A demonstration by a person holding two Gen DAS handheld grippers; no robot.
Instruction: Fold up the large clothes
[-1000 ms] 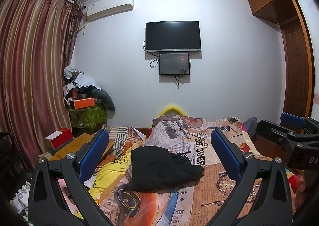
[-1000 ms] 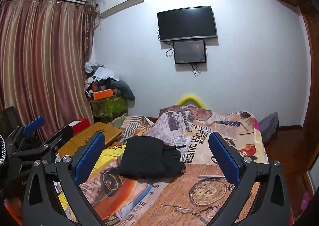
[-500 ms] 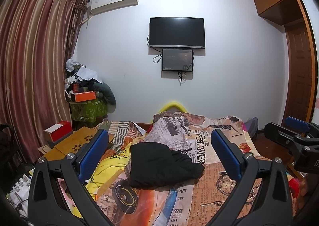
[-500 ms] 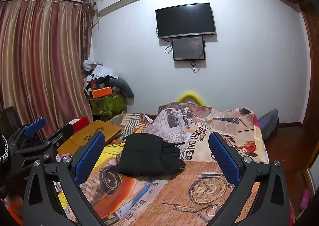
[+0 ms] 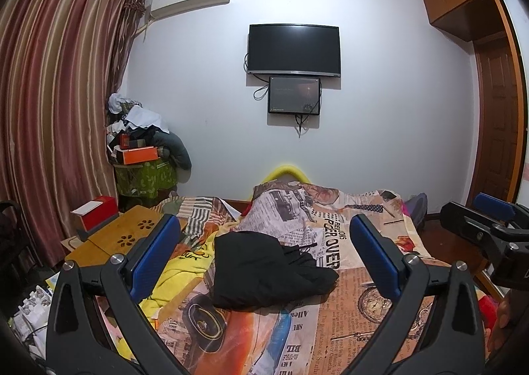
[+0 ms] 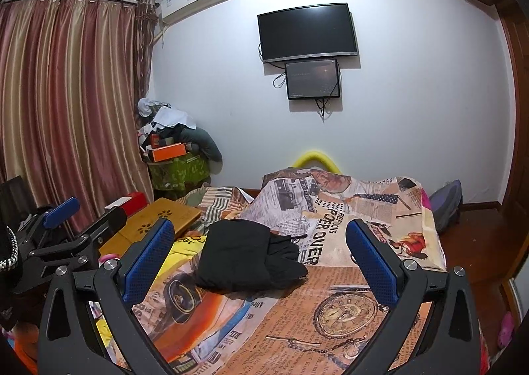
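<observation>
Item: black garment (image 5: pixel 264 267), a compact heap on the bed (image 5: pixel 347 318), ahead between both tools' fingers; left tool (image 5: pixel 264 259) and right tool (image 6: pixel 261 262) spread, holding nothing; we judge it either folded or awaiting folding.

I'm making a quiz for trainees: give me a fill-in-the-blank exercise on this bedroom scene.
1. The garment lying on the bed is ___ in colour.
2. Both tongs, left and right, are ___ and hold nothing.
3. Above the small screen hangs a ___.
4. The curtain hangs on the ___ side of the room.

Missing: black; open; television; left
</observation>
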